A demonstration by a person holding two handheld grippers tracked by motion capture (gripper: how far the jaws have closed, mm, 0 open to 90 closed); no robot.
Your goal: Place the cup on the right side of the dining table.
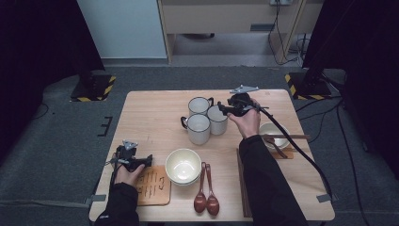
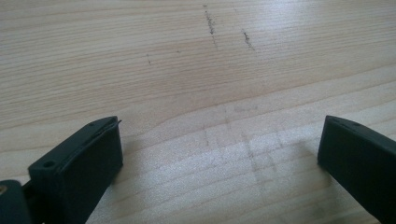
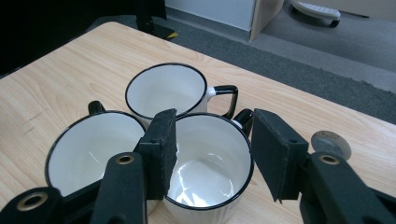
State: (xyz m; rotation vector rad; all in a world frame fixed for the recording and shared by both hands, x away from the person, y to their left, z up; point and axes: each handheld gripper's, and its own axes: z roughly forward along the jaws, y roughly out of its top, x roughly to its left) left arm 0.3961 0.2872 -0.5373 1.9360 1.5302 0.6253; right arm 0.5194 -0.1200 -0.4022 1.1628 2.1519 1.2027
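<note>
Finding: three white enamel mugs with black rims stand bunched together at the far middle of the counter (image 1: pixel 141 113), walls touching or very nearly so. The right gripper (image 3: pixel 212 154) hangs over the nearest mug (image 3: pixel 210 163), the one on the right of the cluster in the high view (image 1: pixel 217 119).

Risk, as judged: the left jaw sits just over the rim where this mug meets the left-hand mug (image 3: pixel 88 149), and there is little or no gap between the two walls. If the gripper descends as it stands, that jaw may land on the neighbour's rim or wedge between the two, tipping one or shoving the whole cluster. The rear mug (image 3: pixel 166 91) stands close behind and could be knocked as well. Thin enamel rims offer a slippery hold; a shallow grip on one wall may let the mug swing or drop.

Right jaws: about half open, spanning part of the nearest mug's mouth, nothing held; whether the left jaw brushes the rim cannot be told.

Left gripper (image 1: pixel 133 160): rests near the counter's left front edge, beside a wooden board (image 1: pixel 153 186). Its jaws stand wide apart over bare wood, holding nothing.
</note>
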